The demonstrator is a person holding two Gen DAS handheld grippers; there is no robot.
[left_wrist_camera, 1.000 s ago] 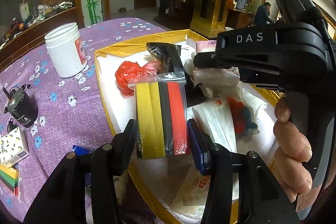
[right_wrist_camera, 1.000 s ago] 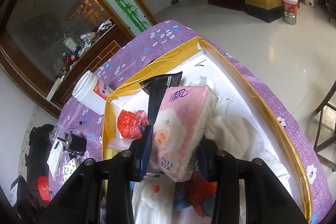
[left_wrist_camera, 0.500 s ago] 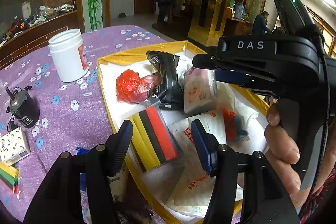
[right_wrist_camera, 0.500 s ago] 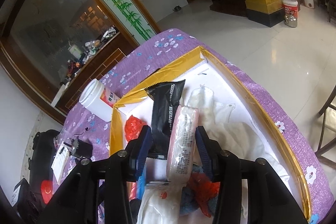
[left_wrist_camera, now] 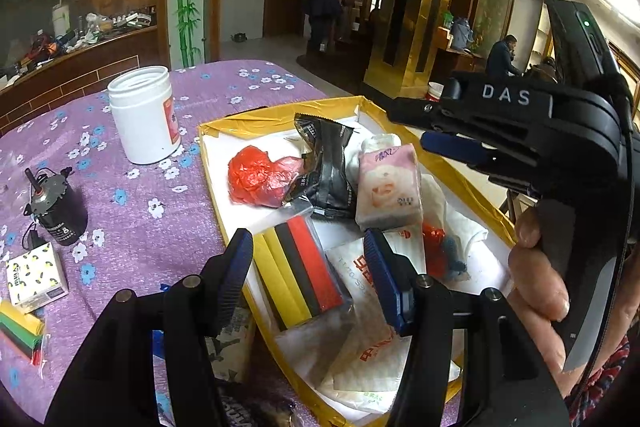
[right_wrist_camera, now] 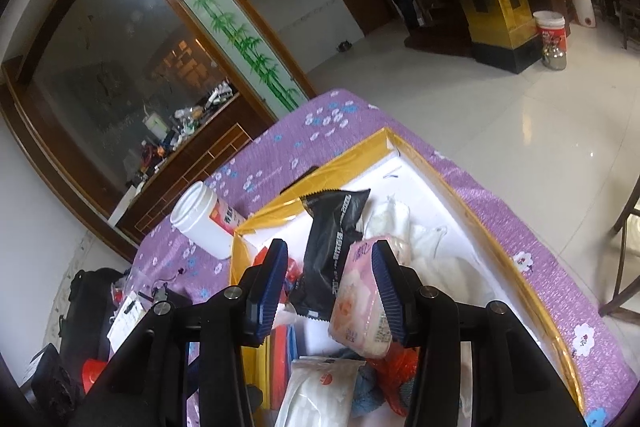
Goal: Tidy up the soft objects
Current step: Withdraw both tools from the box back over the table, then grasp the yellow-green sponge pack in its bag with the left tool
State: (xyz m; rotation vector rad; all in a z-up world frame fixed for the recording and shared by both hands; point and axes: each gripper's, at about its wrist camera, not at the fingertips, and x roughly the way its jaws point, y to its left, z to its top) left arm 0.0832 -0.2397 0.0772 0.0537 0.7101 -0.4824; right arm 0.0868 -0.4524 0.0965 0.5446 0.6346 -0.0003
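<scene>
A white box with a yellow-taped rim (left_wrist_camera: 280, 119) holds the soft items. The striped yellow, black and red pack (left_wrist_camera: 300, 267) lies flat in its near corner, below my open left gripper (left_wrist_camera: 310, 275), with neither pad touching it. Against the black snack packet (left_wrist_camera: 328, 167) rests the pink tissue pack (left_wrist_camera: 388, 187). In the right wrist view my right gripper (right_wrist_camera: 330, 287) hovers open above that tissue pack (right_wrist_camera: 360, 299), clear of it. A red plastic bag (left_wrist_camera: 256, 179), white printed packets (left_wrist_camera: 372, 307) and a red and blue bundle (left_wrist_camera: 444, 255) also lie inside.
On the purple flowered cloth left of the box stand a white jar (left_wrist_camera: 142, 115) and a black motor (left_wrist_camera: 56, 211). Nearer lie a small patterned carton (left_wrist_camera: 36, 279) and another striped pack (left_wrist_camera: 20, 327). A hand (left_wrist_camera: 540, 283) grips the right tool. The table drops to tiled floor (right_wrist_camera: 520, 107) on the right.
The left gripper let go of the striped pack, which now lies in the box. The right gripper released the pink tissue pack into the box and rose a little.
</scene>
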